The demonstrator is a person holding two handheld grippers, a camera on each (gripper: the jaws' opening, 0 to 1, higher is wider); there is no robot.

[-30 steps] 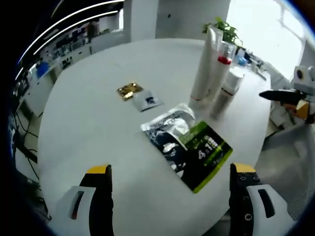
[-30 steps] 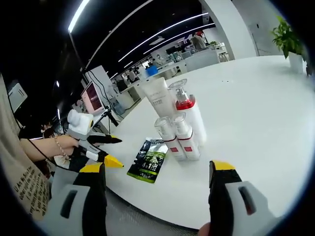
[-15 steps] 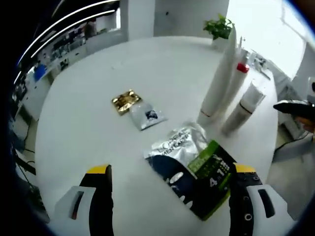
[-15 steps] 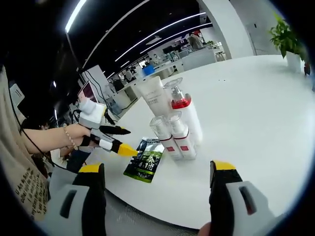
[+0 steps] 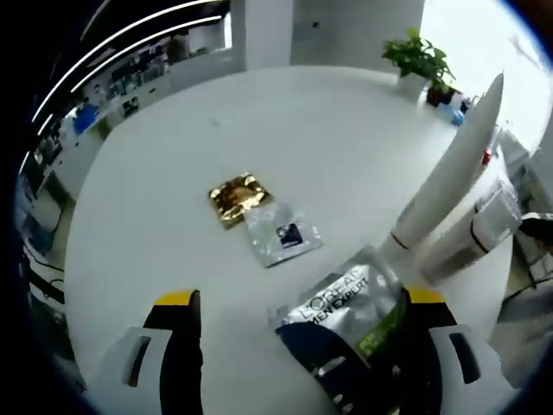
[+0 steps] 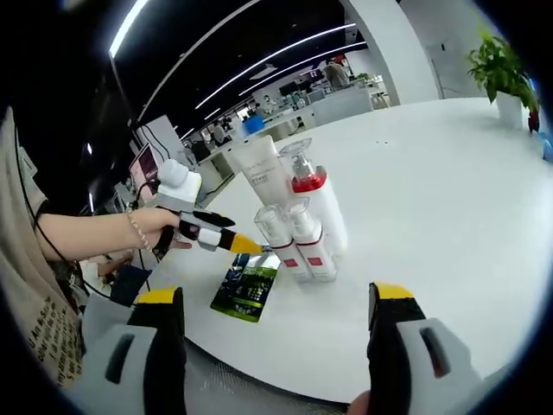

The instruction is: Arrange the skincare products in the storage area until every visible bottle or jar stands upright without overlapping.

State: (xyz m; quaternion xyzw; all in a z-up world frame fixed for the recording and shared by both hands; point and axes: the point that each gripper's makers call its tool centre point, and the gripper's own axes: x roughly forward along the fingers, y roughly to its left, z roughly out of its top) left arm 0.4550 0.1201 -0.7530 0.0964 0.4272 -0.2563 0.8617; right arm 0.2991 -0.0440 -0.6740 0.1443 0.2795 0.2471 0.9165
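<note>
Labels on the 4 upright containers are too small to read in the right gripper view: 1 tall white tube (image 6: 263, 169), 1 red-collared pump bottle (image 6: 317, 201) and 2 short clear-capped bottles (image 6: 294, 242), touching in a cluster near the bench (image 6: 432, 190) edge. 1 dark-green sachet (image 6: 244, 288) lies flat beside them, partly hidden by the right jaw in the left gripper view. 1 gold packet (image 5: 238, 197) and 1 silver packet (image 5: 281, 235) lie mid-bench. Left claw (image 6: 233, 243) and right claw (image 6: 272, 346) both gape, released.

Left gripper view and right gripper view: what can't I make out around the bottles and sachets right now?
- Black-and-green sachet: lower end hidden behind the left gripper, left gripper view.
- Small bottles: blurred at the rim, left gripper view.
- Tall tube: base hidden behind the two small bottles, right gripper view.
- Bottle label print: too small, both views.
</note>
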